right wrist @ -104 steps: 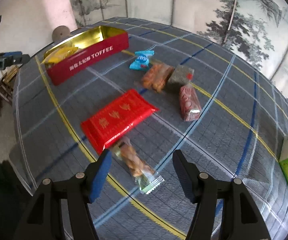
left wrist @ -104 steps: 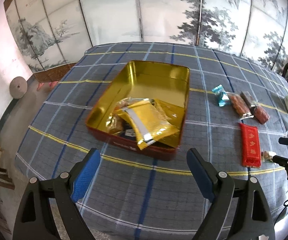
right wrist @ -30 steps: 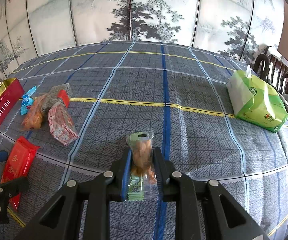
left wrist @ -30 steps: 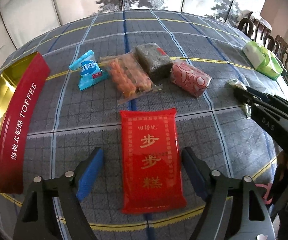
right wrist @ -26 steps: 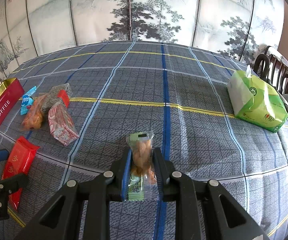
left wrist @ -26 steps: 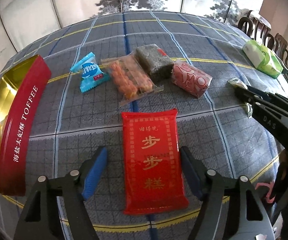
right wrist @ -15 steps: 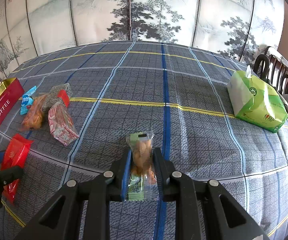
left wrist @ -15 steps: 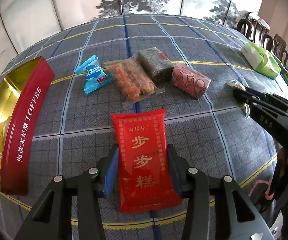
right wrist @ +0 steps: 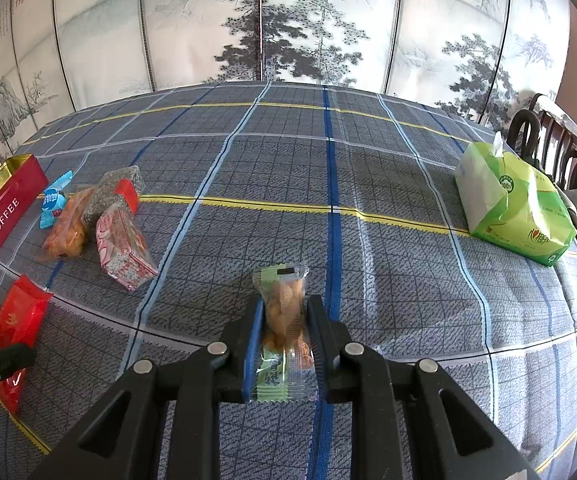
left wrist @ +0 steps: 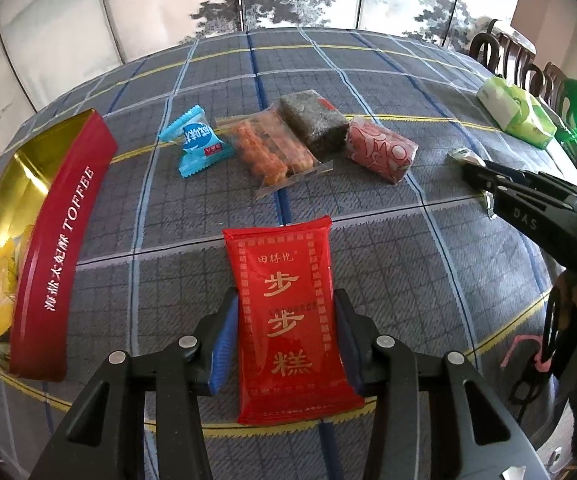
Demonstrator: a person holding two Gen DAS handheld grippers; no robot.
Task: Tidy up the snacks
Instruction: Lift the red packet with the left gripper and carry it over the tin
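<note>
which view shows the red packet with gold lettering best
The left wrist view: the red packet fills the centre, lettering readable, clamped by the left gripper. The right wrist view shows only its edge-on, foreshortened end at far left.

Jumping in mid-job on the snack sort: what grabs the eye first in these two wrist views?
Both grippers are loaded: the left gripper has just closed on the long red packet, and the right gripper is shut on a clear nut packet. The open red TOFFEE tin sits at far left with yellow wrappers inside. Four loose snacks line up behind the red packet, from the blue candy rightward, and a green tissue pack lies far right.
</note>
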